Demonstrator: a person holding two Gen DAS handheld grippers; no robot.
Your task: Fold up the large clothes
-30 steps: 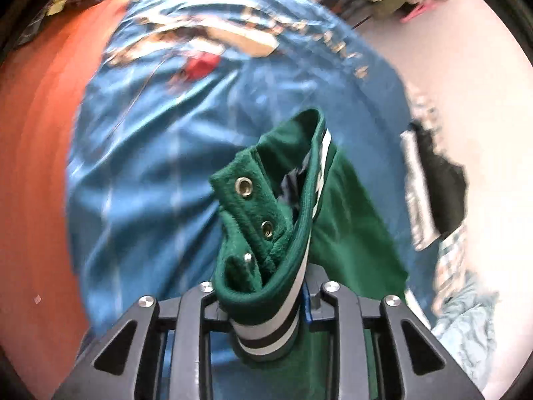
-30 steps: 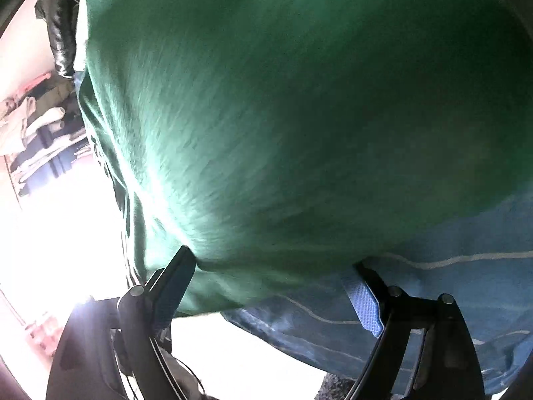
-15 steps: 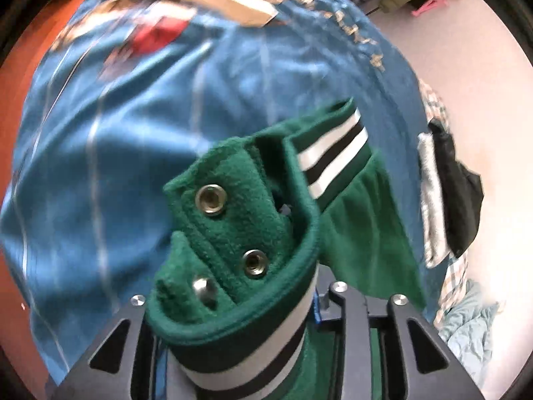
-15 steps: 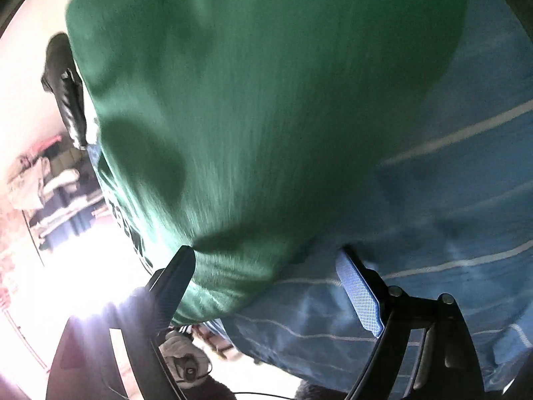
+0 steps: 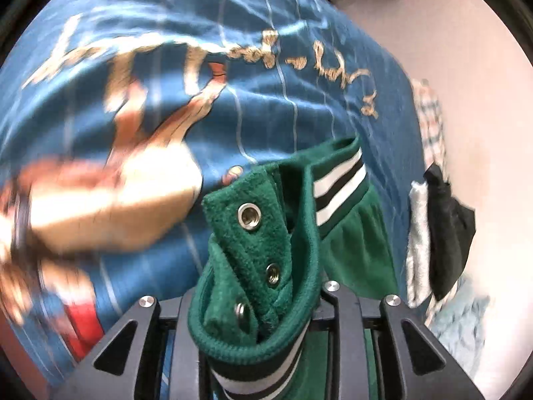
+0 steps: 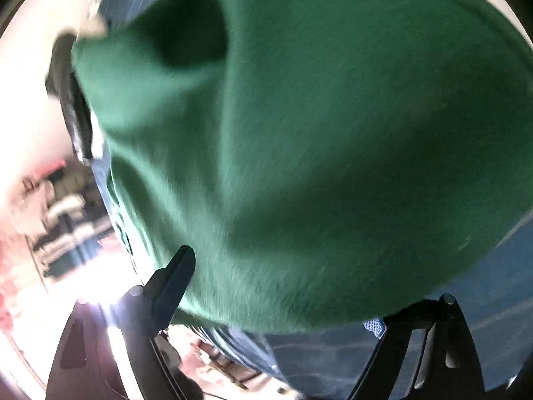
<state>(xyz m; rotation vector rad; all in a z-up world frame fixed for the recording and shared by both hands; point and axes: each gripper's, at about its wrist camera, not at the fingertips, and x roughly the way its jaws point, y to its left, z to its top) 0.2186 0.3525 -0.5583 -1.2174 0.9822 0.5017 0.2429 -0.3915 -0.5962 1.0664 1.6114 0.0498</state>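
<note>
Above blue sheet [image 5: 299, 76]: hand-held gripper [image 5: 256, 320] (clamping jacket [image 5: 263, 233])

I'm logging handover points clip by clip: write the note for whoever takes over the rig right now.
Left gripper: shut on the striped ribbed hem of the green fleece snap-button jacket, held up above the blue printed bedspread.
Right gripper: fingers apart, green fleece draped between and over them; no pinch visible.
Done: jacket picked up by one hem corner. No fold is visible yet.
Left: get a second hold with the right gripper, probably spread the jacket flat on the bedspread, then fold it.
Beside the bed: a black and white garment and other clothes.
</note>
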